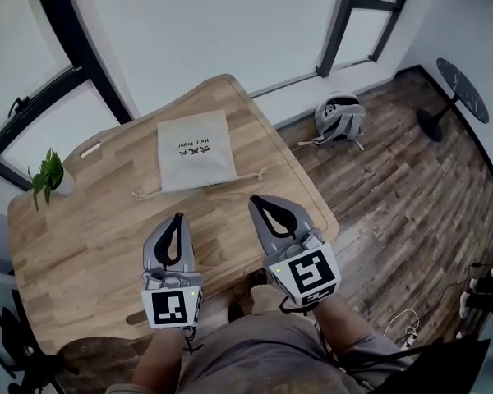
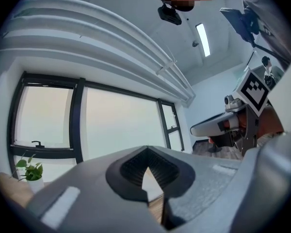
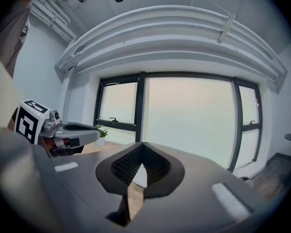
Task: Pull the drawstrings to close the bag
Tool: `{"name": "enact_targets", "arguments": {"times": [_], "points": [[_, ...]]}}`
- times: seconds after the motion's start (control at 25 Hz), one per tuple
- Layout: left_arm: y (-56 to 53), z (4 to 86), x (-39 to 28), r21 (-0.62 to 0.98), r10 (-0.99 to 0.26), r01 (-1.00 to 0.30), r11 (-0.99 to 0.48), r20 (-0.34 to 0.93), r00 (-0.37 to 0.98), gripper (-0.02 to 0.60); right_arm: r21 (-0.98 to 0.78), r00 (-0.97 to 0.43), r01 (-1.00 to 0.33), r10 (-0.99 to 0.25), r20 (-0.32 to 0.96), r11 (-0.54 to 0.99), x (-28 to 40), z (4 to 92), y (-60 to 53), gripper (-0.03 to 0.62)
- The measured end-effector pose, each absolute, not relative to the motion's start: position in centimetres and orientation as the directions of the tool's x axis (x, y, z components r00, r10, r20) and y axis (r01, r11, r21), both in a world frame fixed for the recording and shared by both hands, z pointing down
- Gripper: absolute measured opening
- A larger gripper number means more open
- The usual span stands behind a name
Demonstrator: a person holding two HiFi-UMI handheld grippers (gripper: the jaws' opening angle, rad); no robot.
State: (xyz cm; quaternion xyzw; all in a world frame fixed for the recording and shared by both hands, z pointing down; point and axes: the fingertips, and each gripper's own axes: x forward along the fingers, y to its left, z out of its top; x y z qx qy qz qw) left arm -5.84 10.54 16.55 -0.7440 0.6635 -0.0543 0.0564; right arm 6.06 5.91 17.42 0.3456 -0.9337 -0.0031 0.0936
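Observation:
A flat grey drawstring bag [image 1: 194,148] with dark print lies on the far middle of the wooden table [image 1: 90,245]. Its mouth faces me, and a cord end trails out on each side, the left cord [image 1: 148,194] and the right cord [image 1: 251,175]. My left gripper [image 1: 178,218] is held above the table's near part, shut and empty, well short of the bag. My right gripper [image 1: 258,200] hovers beside it, also shut and empty, a little nearer the right cord. The left gripper view shows its jaws [image 2: 146,154] closed against the window, and the right gripper view shows the same [image 3: 140,149].
A small potted plant [image 1: 48,176] stands at the table's left edge. On the wooden floor to the right lie a grey backpack [image 1: 340,118] and a round black stand [image 1: 460,89]. Windows line the far wall. The table's right corner [image 1: 333,220] is close to my right gripper.

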Motion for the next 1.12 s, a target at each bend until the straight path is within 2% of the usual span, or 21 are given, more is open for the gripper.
{"name": "enact_targets", "arguments": {"times": [0.6, 0.8, 1.12], "points": [[3.3, 15.4, -8.3, -0.226, -0.999, -0.974, 0.0, 0.046, -0.01, 0.0, 0.031, -0.837, -0.527, -0.525, 0.155, 0.849, 3.7, 17.7, -3.6, 0.031], [1.7, 15.0, -9.7, -0.266, -0.998, -0.963, -0.038, 0.067, 0.021, 0.0, 0.027, -0.868, -0.479, -0.478, 0.138, 0.877, 2.6, 17.7, -5.3, 0.031], [-0.6, 18.6, -12.9, -0.227, -0.986, -0.967, -0.114, 0.144, 0.083, 0.0, 0.088, -0.89, -0.421, -0.429, 0.156, 0.903, 0.8, 19.4, -6.8, 0.04]]}}
